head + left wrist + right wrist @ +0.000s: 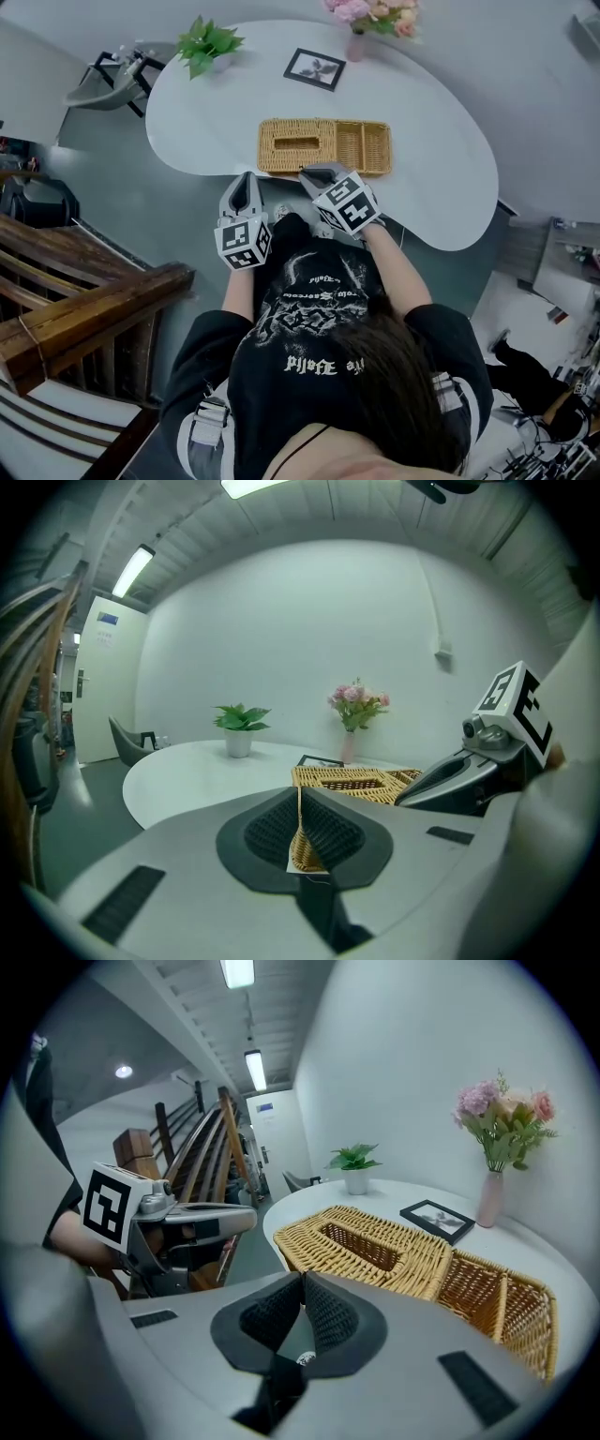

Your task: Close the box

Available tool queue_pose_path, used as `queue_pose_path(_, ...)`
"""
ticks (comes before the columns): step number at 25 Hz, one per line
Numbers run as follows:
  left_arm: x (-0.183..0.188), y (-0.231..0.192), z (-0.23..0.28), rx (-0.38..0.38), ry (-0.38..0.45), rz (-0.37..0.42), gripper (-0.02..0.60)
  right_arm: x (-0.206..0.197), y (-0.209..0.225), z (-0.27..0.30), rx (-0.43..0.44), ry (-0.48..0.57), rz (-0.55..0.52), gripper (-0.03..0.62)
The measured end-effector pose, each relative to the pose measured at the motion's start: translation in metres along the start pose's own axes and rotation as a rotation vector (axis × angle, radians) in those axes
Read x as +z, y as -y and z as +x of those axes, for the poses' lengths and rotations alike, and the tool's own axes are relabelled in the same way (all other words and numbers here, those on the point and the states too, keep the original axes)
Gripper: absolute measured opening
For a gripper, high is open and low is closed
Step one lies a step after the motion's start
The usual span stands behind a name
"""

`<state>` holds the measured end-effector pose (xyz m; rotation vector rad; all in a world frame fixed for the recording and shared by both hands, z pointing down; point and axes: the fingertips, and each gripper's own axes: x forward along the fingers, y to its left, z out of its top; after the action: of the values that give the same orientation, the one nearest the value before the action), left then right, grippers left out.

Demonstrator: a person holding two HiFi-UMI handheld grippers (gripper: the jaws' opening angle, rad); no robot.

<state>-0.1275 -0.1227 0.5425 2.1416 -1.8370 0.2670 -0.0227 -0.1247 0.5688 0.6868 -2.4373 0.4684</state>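
Note:
A woven wicker box (323, 147) lies on the white table (441, 159), near its front edge. Its left part is covered by a lid with a slot (361, 1245); its right part shows open compartments (497, 1302). Both grippers hover just in front of the box, at the table's edge. My left gripper (248, 178) points at the box's left front corner with its jaws shut and nothing in them. My right gripper (317, 174) is at the box's front edge near the middle, jaws shut and empty. From the left gripper view, the box (361, 780) lies straight ahead.
Behind the box are a potted plant (208, 42), a framed picture (315, 67) and a vase of pink flowers (361, 19). A grey chair (112, 80) stands beyond the table's left end. Wooden stairs (75, 309) rise at my left.

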Motion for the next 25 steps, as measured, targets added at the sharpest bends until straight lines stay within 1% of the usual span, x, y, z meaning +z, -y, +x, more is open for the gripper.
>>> queue_pose_path(2, 0.0, 0.002, 0.001, -0.005, 0.002, 0.003, 0.028, -0.003, 0.001, 0.001, 0.0, 0.004, 0.007, 0.038)
queue_pose_path(6, 0.003, 0.004, 0.003, -0.014, 0.009, 0.009, 0.028, 0.001, 0.001, -0.001, -0.007, 0.055, 0.006, 0.042)
queue_pose_path(7, 0.003, 0.004, 0.004, -0.015, 0.009, 0.009, 0.028, 0.003, 0.0, -0.003, -0.005, 0.066, -0.002, 0.05)
queue_pose_path(9, 0.004, 0.005, 0.005, -0.018, 0.01, 0.01, 0.028, 0.007, -0.002, -0.007, 0.001, 0.088, -0.021, 0.086)
queue_pose_path(10, 0.004, 0.007, 0.006, -0.021, 0.011, 0.009, 0.028, 0.01, -0.002, -0.011, -0.004, 0.104, -0.027, 0.087)
queue_pose_path(13, 0.007, 0.011, 0.006, -0.033, 0.019, 0.01, 0.028, 0.018, 0.002, -0.024, -0.043, 0.158, -0.021, 0.086)
queue_pose_path(16, 0.01, 0.014, 0.007, -0.044, 0.027, 0.011, 0.028, 0.027, 0.009, -0.035, -0.082, 0.217, -0.017, 0.1)
queue_pose_path(21, 0.019, 0.022, 0.006, -0.074, 0.057, 0.016, 0.028, 0.047, 0.022, -0.062, -0.207, 0.392, -0.027, 0.086)
queue_pose_path(23, 0.022, 0.026, 0.007, -0.087, 0.071, 0.022, 0.028, 0.045, 0.028, -0.066, -0.243, 0.416, -0.013, 0.084)
queue_pose_path(25, 0.025, 0.03, 0.007, -0.1, 0.082, 0.029, 0.028, 0.04, 0.033, -0.068, -0.269, 0.418, 0.004, 0.069)
